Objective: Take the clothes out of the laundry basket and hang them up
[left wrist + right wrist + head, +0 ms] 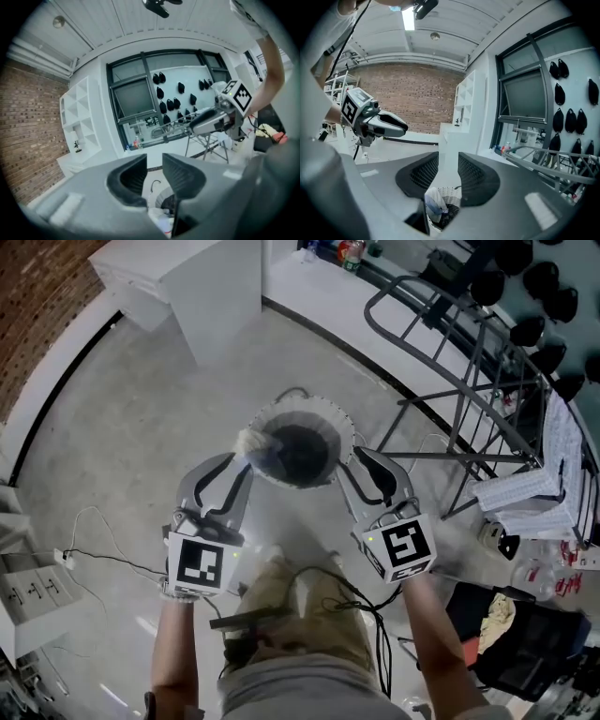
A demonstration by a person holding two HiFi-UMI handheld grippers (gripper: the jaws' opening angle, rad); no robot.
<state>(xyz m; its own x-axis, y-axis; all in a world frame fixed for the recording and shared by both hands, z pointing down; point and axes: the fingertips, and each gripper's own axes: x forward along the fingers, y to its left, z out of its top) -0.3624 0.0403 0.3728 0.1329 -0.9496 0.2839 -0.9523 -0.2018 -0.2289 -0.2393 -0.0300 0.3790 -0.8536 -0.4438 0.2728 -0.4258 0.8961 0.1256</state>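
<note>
Nearest me, the left gripper has its jaws apart with a clear gap and nothing between them. The right gripper is the same, its jaws spread and empty. Both point a little downward and flank the laundry basket, one on either side of its rim, neither touching it as far as I can see.

The basket stands on the bare floor just ahead of the jaws. A pale cloth is heaped at its left edge, riding up over the rim, and a dark garment fills the middle lower down. From the right gripper view the pale piece seems to have some blue in it, but I can't say whether it is one item or two tangled together.

I judge all of this to be soft, light and limp. It won't resist the pads, but it will sag, stretch out long when lifted, and may drag a neighbour up with it. The pale cloth is the one to go for, pinched on the bunched fold that stands highest above the rim, well clear of the basket's weave. A thick pinch should hold better than a single layer, which could slip.

Further off to the right stands the drying rack, with a white cloth already draped over its far end.
</note>
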